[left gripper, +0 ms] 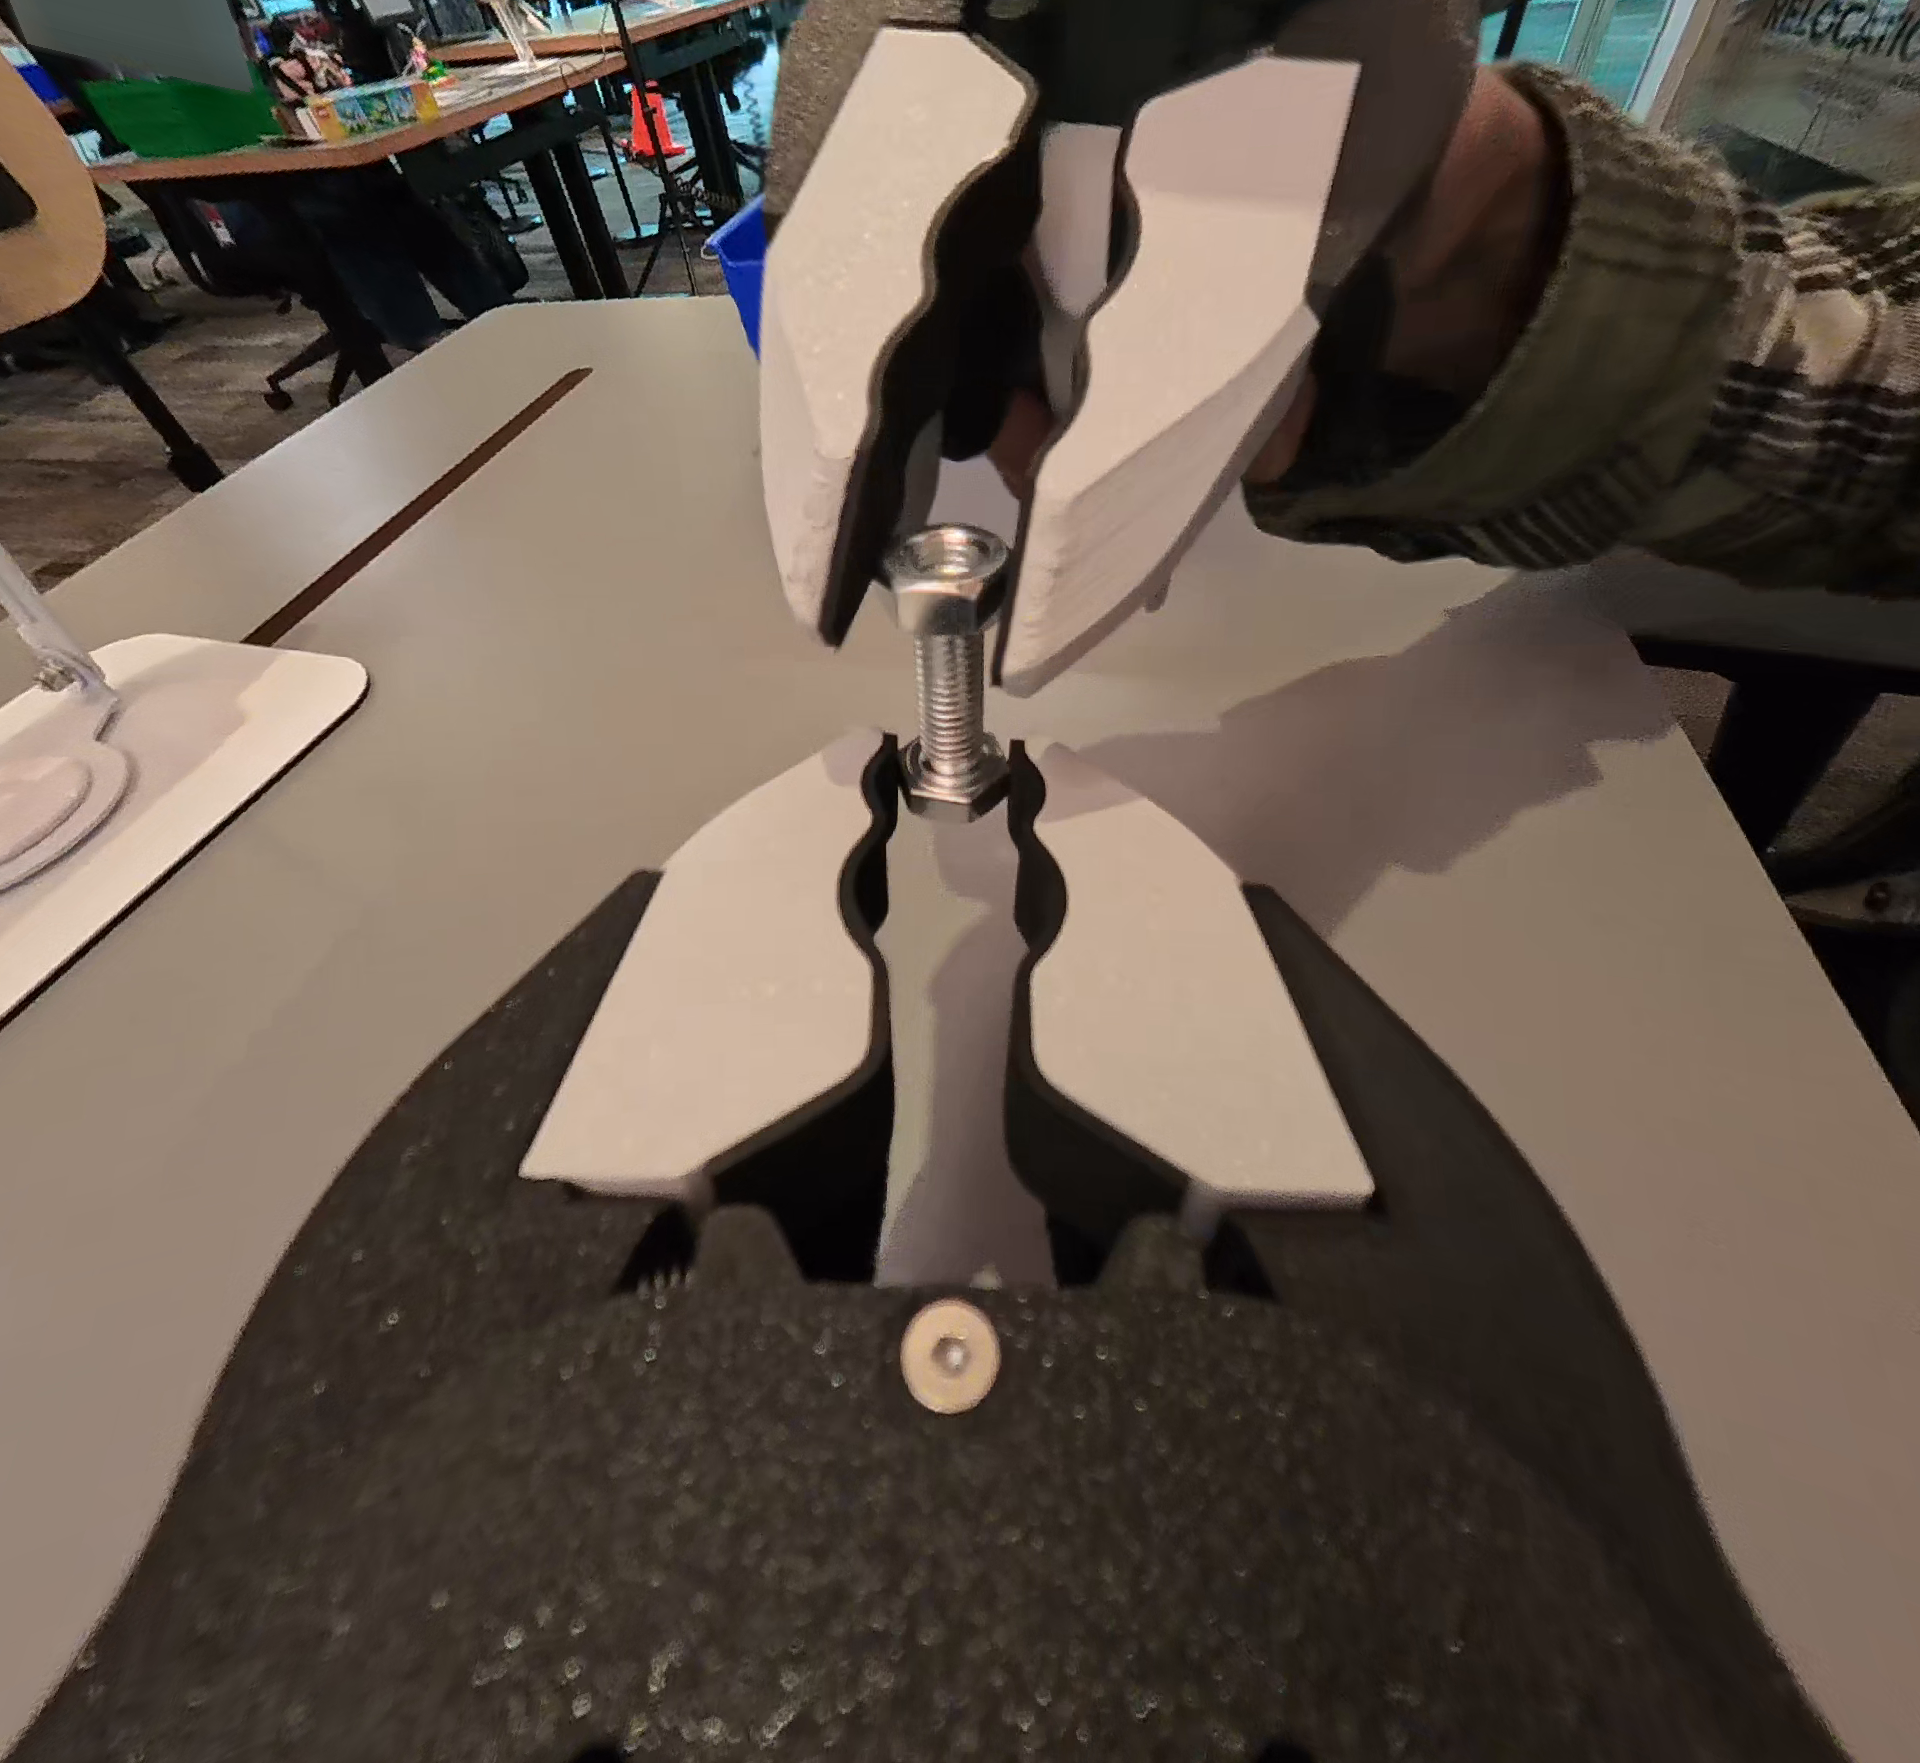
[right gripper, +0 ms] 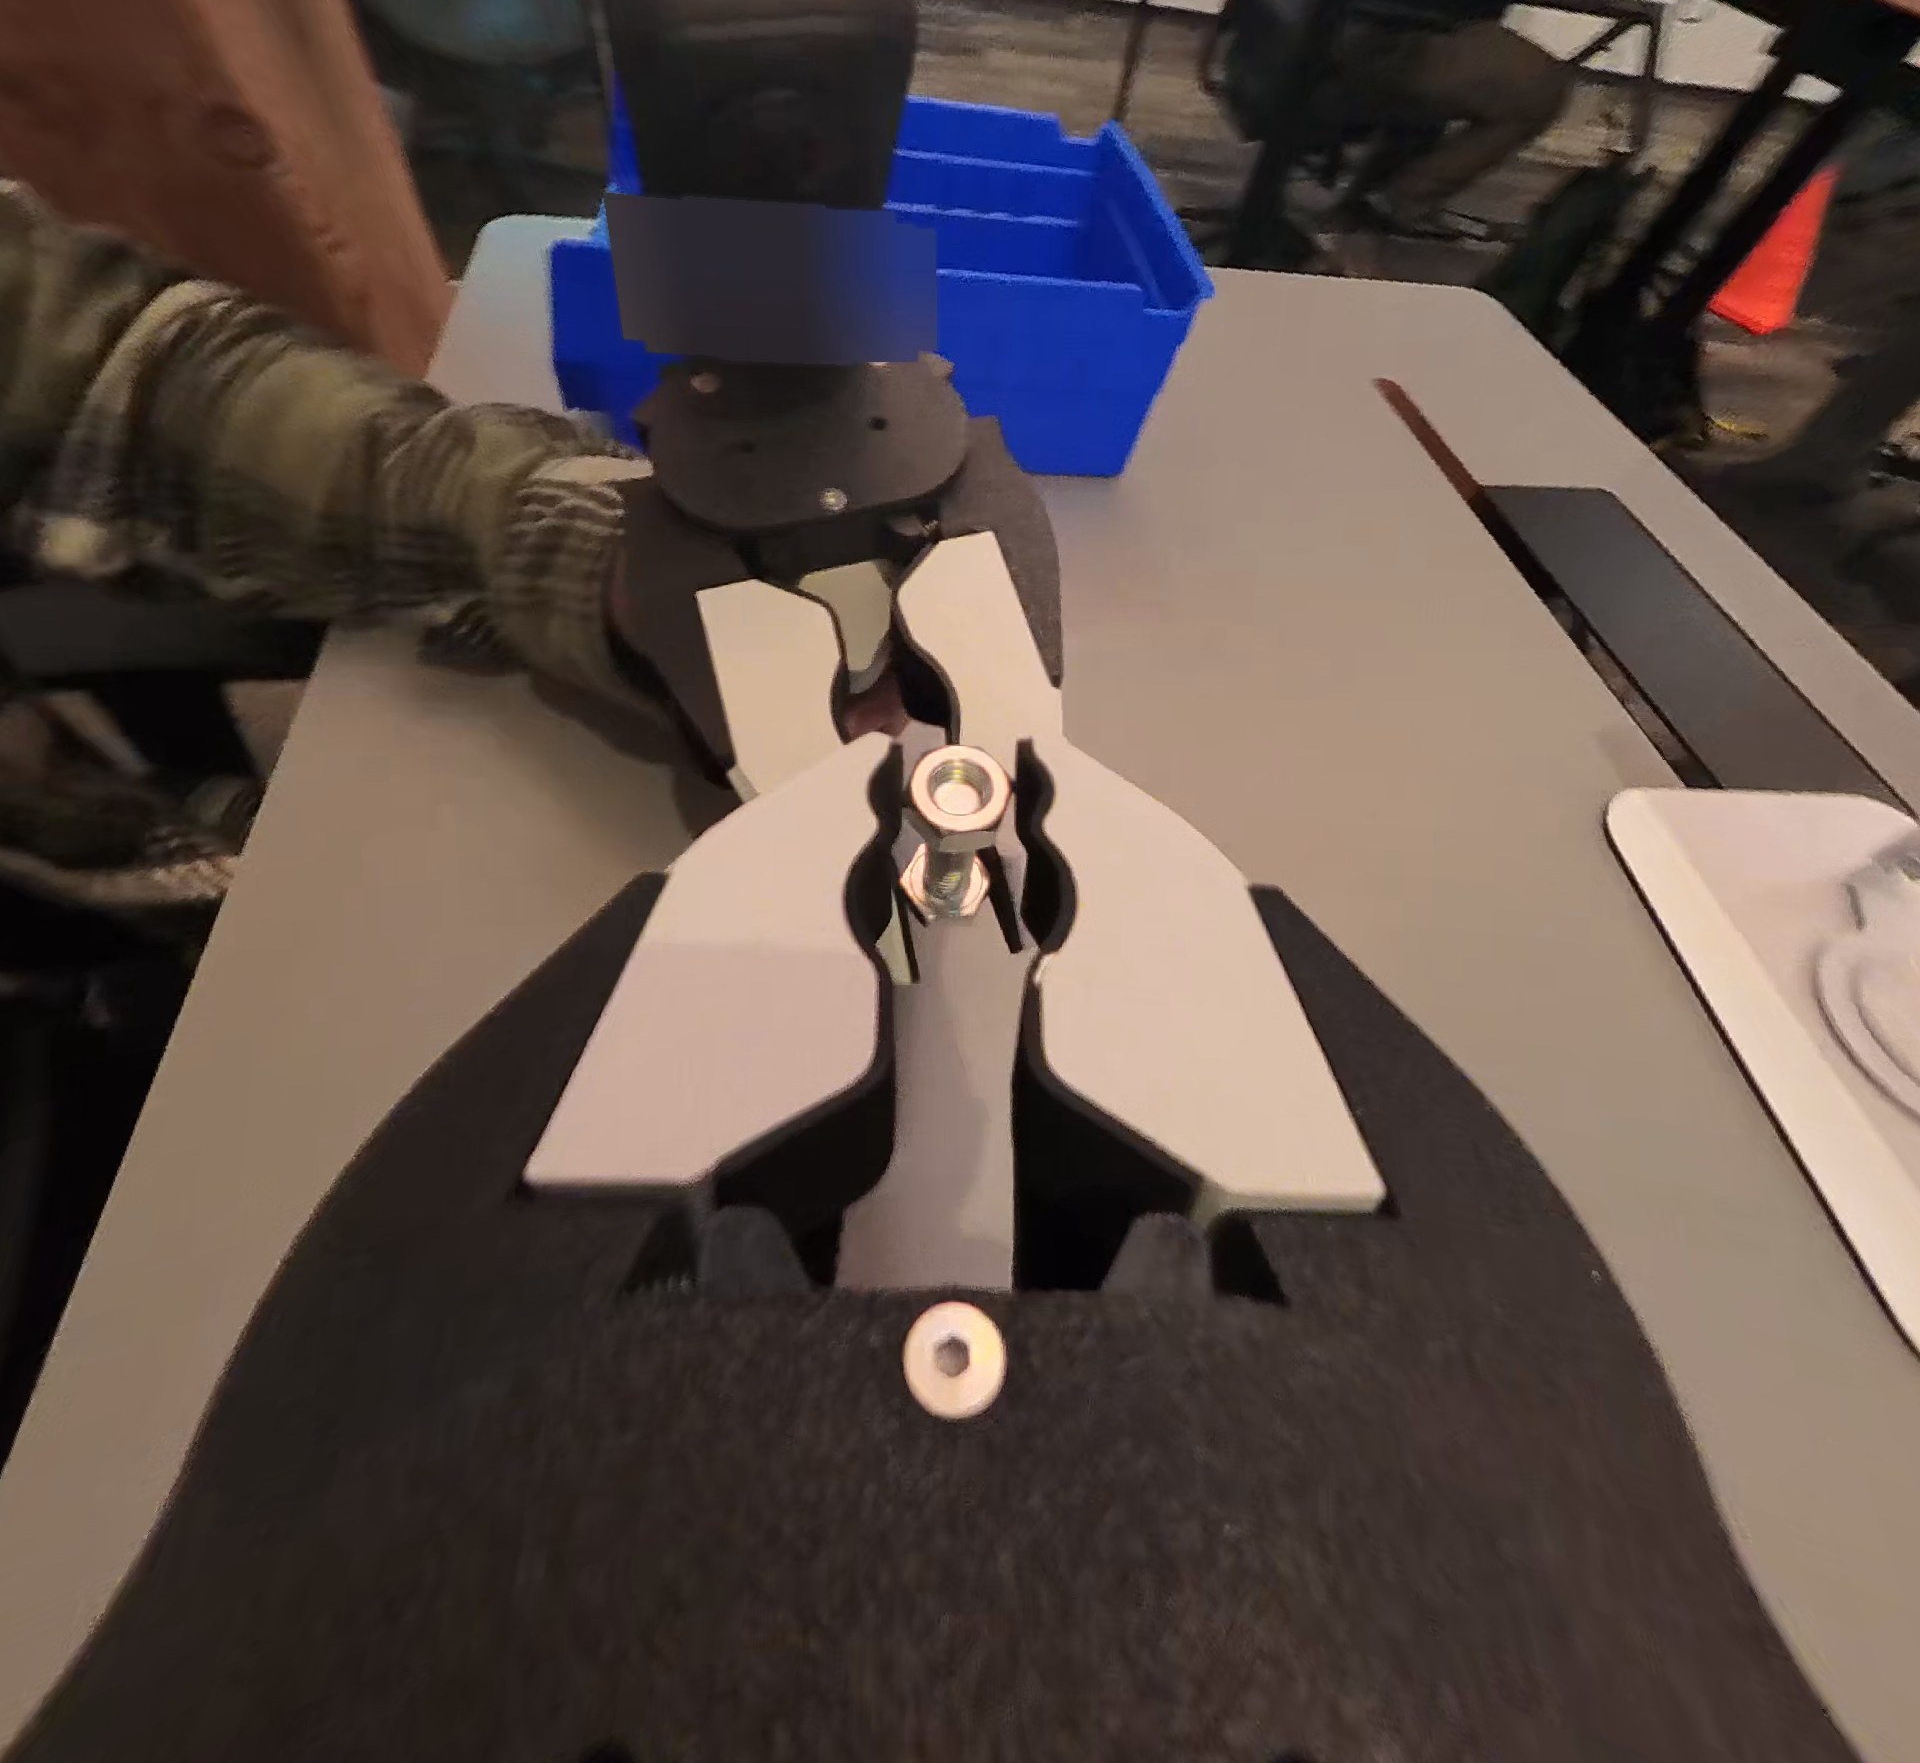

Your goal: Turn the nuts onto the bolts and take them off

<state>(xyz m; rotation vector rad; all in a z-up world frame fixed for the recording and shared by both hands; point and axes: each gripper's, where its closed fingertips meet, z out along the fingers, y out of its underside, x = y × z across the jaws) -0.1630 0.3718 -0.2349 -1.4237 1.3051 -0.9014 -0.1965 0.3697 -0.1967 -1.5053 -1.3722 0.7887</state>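
Observation:
A silver hex-head bolt (left gripper: pixel 943 695) stands upright above the grey table (left gripper: pixel 520 778), with a silver nut (left gripper: pixel 951 783) at the lower end of its thread. My left gripper (left gripper: pixel 951 757) is shut on the nut at its fingertips. My right gripper (left gripper: pixel 925 643) comes down from above and is shut on the bolt's head. In the right wrist view, my right gripper (right gripper: pixel 956 768) clamps the bolt head (right gripper: pixel 956 794). The nut (right gripper: pixel 943 890) sits just below it, between the tips of the left gripper (right gripper: pixel 951 934).
A blue bin (right gripper: pixel 1039 342) stands at the table's far edge behind the left gripper. A white flat stand base (left gripper: pixel 156 747) lies at the table's side and also shows in the right wrist view (right gripper: pixel 1766 934). A dark slot (left gripper: pixel 416 508) runs across the tabletop. A person's plaid sleeve (left gripper: pixel 1662 363) holds the right gripper. Spacing between my two grippers at the tips: around 5 cm.

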